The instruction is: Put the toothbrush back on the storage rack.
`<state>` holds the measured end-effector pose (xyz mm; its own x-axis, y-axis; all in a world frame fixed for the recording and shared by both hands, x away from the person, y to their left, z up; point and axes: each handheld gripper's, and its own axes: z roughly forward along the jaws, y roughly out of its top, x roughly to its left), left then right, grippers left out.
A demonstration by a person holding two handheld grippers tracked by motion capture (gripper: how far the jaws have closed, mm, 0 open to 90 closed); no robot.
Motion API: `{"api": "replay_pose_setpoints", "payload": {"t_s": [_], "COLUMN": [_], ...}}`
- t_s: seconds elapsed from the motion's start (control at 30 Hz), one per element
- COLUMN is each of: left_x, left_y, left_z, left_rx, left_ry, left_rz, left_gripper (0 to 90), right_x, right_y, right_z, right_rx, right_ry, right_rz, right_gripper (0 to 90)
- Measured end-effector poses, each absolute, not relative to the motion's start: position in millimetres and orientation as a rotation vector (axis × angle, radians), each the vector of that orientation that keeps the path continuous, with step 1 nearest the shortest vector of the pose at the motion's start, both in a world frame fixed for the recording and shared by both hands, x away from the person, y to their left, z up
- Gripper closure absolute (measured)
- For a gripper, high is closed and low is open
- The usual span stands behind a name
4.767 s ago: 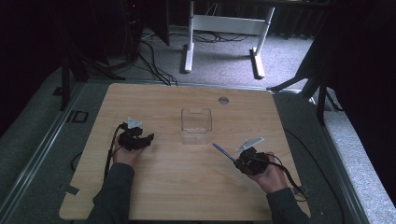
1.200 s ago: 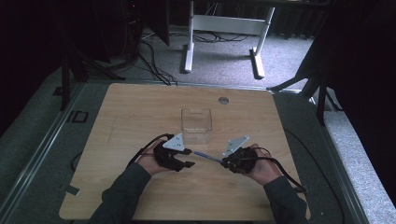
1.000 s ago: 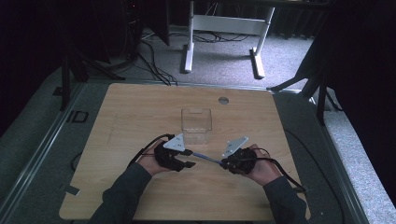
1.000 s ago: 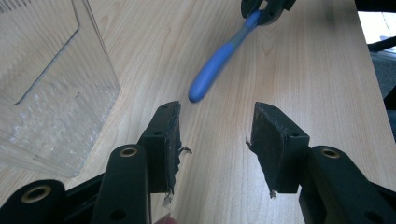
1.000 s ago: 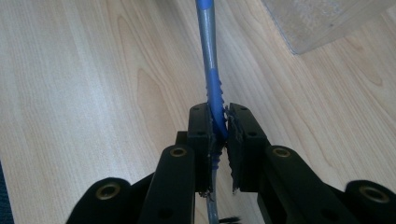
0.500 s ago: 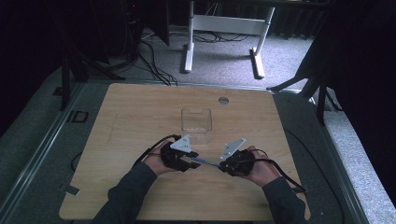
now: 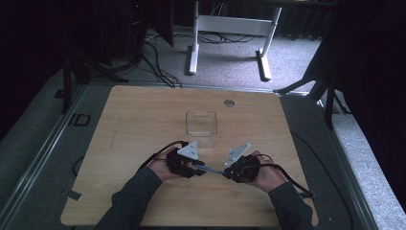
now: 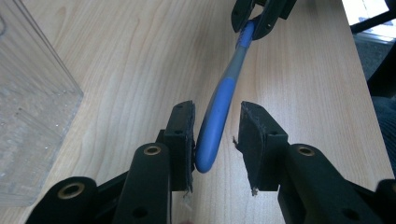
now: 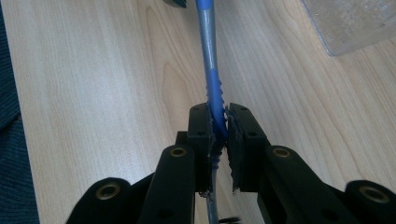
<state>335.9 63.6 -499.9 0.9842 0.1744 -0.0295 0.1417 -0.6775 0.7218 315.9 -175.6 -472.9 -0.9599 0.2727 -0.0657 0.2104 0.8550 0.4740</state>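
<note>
Right tool (image 9: 218, 123) of mine is clamped tight on the blue ribbed stretch of a toothbrush (image 9: 211, 70), its grey-and-blue handle running straight out ahead of the pads, just above the wooden bench (image 9: 102, 70). Over on my left tool (image 8: 215, 135), the jaws stand apart with the rounded blue end of the toothbrush (image 8: 219, 112) sitting between them: it touches the pad on the left side of that view, and there is a clear gap to the other pad. From above, both tools face each other near the front middle of the bench (image 7: 143, 110), left tool (image 7: 200, 167) and right tool (image 7: 229, 171) close together, the toothbrush (image 7: 213, 169) bridging the short space between them. A clear plastic box (image 7: 201, 127) stands just behind the pair, toward the bench's centre, apart from both tools.
</note>
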Motion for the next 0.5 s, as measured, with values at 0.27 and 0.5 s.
{"api": "replay_pose_setpoints", "payload": {"t_s": [0.27, 0.5], "left_x": [334.5, 334.9], "left_y": [60.3, 60.7], "left_z": [-501.5, -501.9], "left_rx": [2.343, 2.352], "left_ry": [0.201, 0.188], "left_rz": [0.034, 0.021], "left_gripper": [71.4, 76.1], "right_x": [314.8, 314.3], "right_y": [-174.4, -174.3], "right_z": [-474.6, -475.0], "right_rx": [0.354, 0.34], "right_ry": [2.921, 2.922], "right_rz": [0.711, 0.708], "right_gripper": [79.9, 79.7]}}
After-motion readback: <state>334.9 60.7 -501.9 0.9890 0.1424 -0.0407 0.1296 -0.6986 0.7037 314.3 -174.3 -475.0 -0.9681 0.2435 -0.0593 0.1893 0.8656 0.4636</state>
